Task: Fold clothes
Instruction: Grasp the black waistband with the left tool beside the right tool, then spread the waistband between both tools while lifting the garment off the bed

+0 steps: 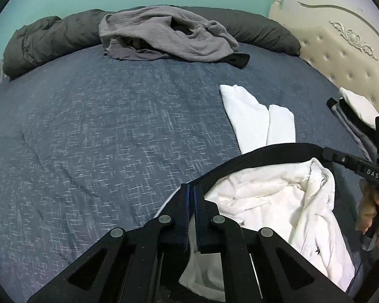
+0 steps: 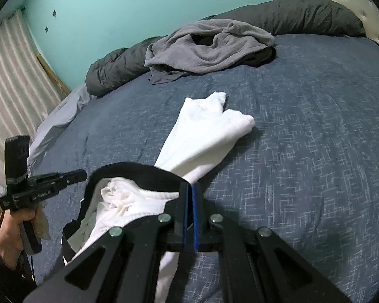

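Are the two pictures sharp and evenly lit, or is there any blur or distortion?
Left wrist view: fisheye bends the blue bedspread into a dome; dark corners; the hand at right edge is blurred. Right wrist view: same bulge, the curtain curves; the white trousers look overexposed.

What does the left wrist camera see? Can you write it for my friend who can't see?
The left gripper, shut, pinches the black waistband of white trousers lying on a blue bed. Grey clothes are piled at the far edge.
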